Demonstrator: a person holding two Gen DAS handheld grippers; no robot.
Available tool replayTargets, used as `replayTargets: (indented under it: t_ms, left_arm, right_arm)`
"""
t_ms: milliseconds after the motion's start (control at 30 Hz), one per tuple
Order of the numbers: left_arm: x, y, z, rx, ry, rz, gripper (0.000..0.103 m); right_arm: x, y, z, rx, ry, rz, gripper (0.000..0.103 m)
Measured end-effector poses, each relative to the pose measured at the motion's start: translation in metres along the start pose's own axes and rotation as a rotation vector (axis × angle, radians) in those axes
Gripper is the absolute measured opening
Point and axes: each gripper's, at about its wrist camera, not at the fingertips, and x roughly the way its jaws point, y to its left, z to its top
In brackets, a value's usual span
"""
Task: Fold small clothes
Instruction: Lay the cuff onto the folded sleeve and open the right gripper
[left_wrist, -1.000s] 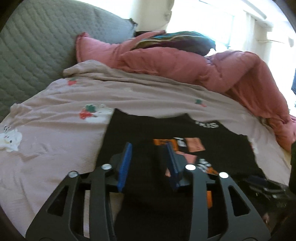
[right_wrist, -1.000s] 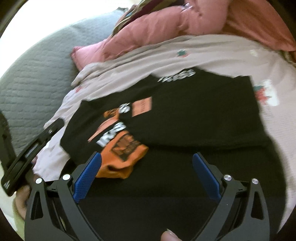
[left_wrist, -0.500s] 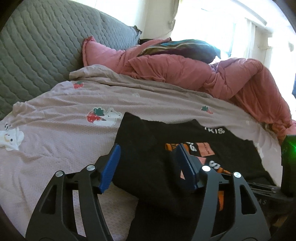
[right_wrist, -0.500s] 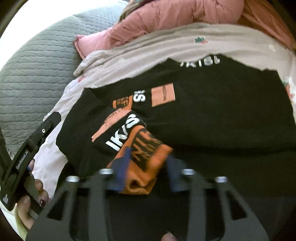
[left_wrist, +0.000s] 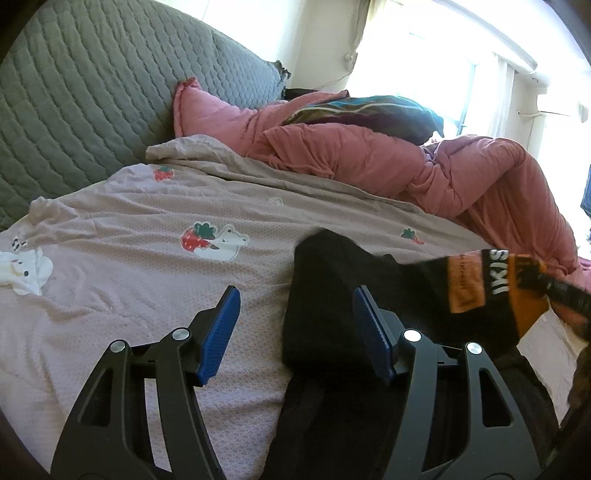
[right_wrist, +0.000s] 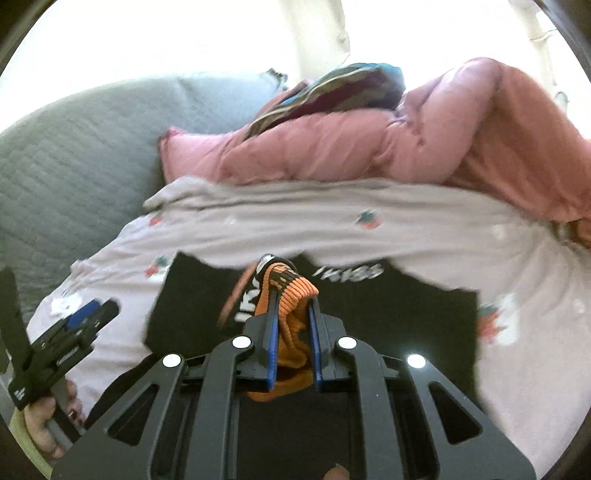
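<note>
A black garment (right_wrist: 369, 306) with orange patches and white lettering lies on the pale pink bed sheet (left_wrist: 147, 266). My right gripper (right_wrist: 293, 314) is shut on its orange ribbed cuff (right_wrist: 295, 295) and lifts that sleeve above the rest of the garment. The lifted sleeve shows in the left wrist view (left_wrist: 480, 284), stretched to the right. My left gripper (left_wrist: 295, 314) is open and empty, low over the sheet at the garment's left edge (left_wrist: 317, 295). It also shows in the right wrist view (right_wrist: 85, 317), held by a hand at the left.
A rumpled pink duvet (left_wrist: 424, 166) with a dark striped pillow (left_wrist: 369, 114) on it lies along the far side of the bed. A grey quilted headboard (left_wrist: 92, 92) rises at the left. A bright window (left_wrist: 424, 55) is behind.
My right gripper closed on the orange cuff and raised the sleeve. My left gripper opened wider, let the black cloth go and drew back to the left.
</note>
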Motion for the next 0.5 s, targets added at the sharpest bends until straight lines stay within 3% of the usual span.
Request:
replayTargets:
  t_ms: [233,500]
  left_arm:
    - [0.001,-0.001,-0.001,0.013,0.009,0.005,0.055]
    - [0.023,-0.033,0.011,0.056,0.147,0.012,0.055]
  right_arm:
    - [0.001,-0.043,0.002,0.026,-0.009,-0.086,0.013]
    - [0.013,-0.061,-0.010,0.022,0.015,-0.131,0.013]
